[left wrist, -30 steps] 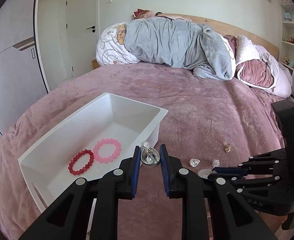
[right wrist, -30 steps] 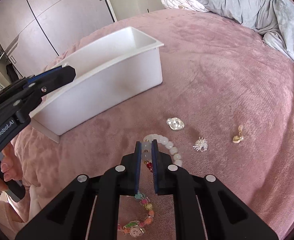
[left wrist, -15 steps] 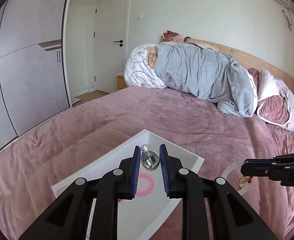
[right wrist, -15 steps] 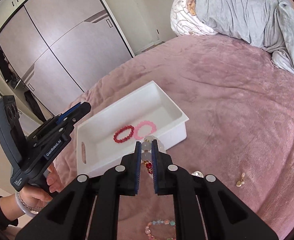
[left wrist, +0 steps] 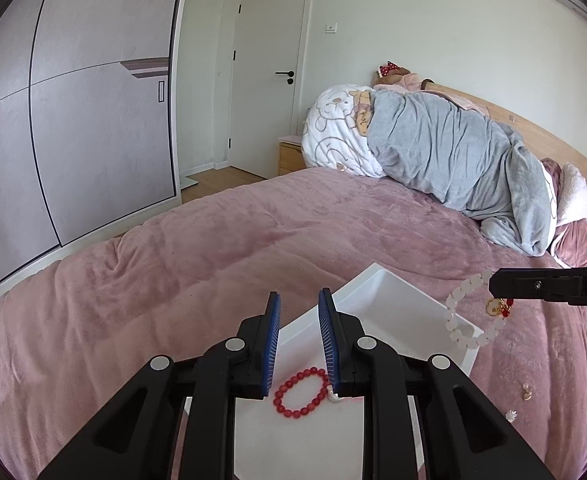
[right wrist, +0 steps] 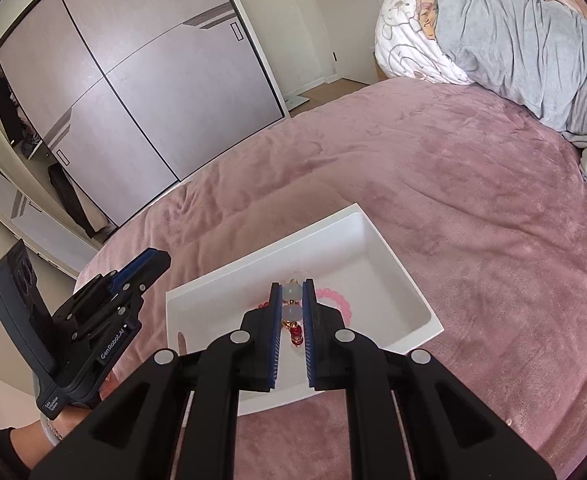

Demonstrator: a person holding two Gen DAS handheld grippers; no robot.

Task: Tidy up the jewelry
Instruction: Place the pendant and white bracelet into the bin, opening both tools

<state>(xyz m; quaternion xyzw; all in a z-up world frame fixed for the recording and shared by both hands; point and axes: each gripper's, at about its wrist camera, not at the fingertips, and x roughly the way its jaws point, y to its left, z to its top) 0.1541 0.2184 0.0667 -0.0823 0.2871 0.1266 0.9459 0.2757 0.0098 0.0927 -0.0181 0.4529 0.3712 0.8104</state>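
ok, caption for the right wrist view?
Right gripper holds white bead bracelet above white tray on pink bed.

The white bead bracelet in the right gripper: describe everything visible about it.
The white bead bracelet is a loop of round, translucent, frosted-looking beads with a small gold and red charm cluster. The right gripper pinches it by a few beads near the charm; the rest hangs free in an open curve. It hangs in the air above the white tray, touching only the gripper pads.

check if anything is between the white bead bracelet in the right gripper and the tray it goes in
Nothing visible blocks it. The white bead bracelet hangs from the right gripper over the open white tray, which holds only a red bracelet and a pink one.
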